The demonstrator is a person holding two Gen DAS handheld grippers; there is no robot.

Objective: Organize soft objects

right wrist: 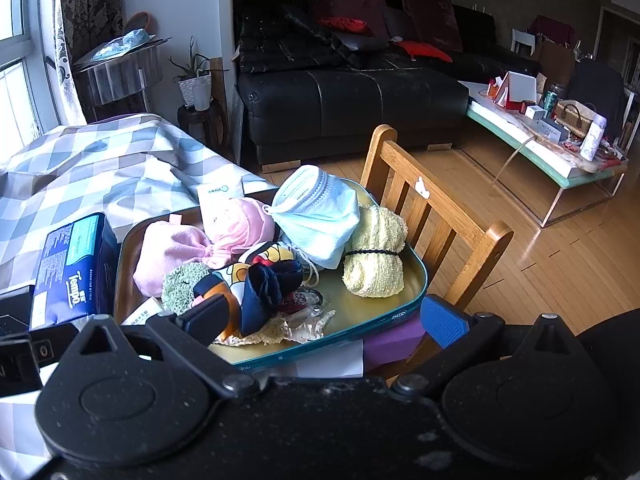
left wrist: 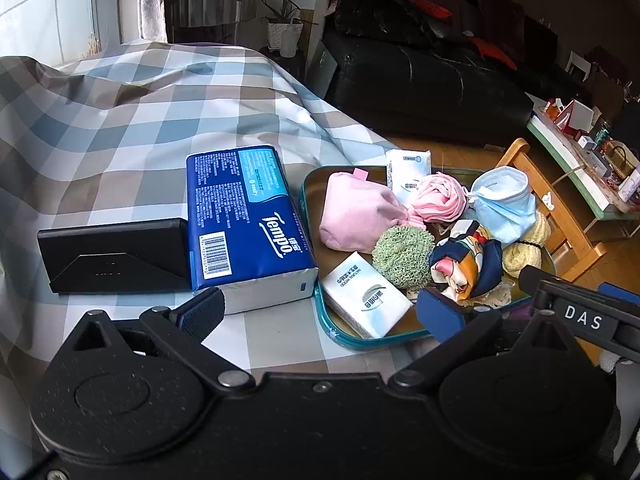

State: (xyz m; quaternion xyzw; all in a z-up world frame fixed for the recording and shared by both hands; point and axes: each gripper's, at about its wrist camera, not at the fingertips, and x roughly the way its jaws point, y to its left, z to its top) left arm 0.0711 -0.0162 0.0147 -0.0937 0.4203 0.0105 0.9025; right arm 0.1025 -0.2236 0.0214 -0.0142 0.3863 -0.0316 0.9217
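Observation:
A teal-rimmed tray [left wrist: 310, 188] [right wrist: 416, 292] on the checked cloth holds a pink pouch [left wrist: 356, 216] [right wrist: 168, 252], a pink cloth [left wrist: 440, 196], a green scrubby [left wrist: 402, 256] [right wrist: 182, 284], a patterned scarf [left wrist: 468, 260] [right wrist: 256, 280], a blue mask [left wrist: 504, 204] [right wrist: 316, 216], a rolled yellow towel [left wrist: 524, 248] [right wrist: 374, 256] and two white tissue packs [left wrist: 366, 296] [left wrist: 408, 172]. A blue Tempo tissue pack [left wrist: 244, 220] [right wrist: 72, 264] lies left of the tray. My left gripper [left wrist: 320, 314] is open over the tray's near corner, gripping nothing. My right gripper [right wrist: 326, 318] is open above the tray's near edge, its left finger beside the scarf.
A black box [left wrist: 116, 256] lies left of the Tempo pack. A wooden chair [right wrist: 432, 208] stands right behind the tray. Further off are a black sofa [right wrist: 352, 96], a cluttered low table [right wrist: 540, 148] and a potted plant [right wrist: 196, 80].

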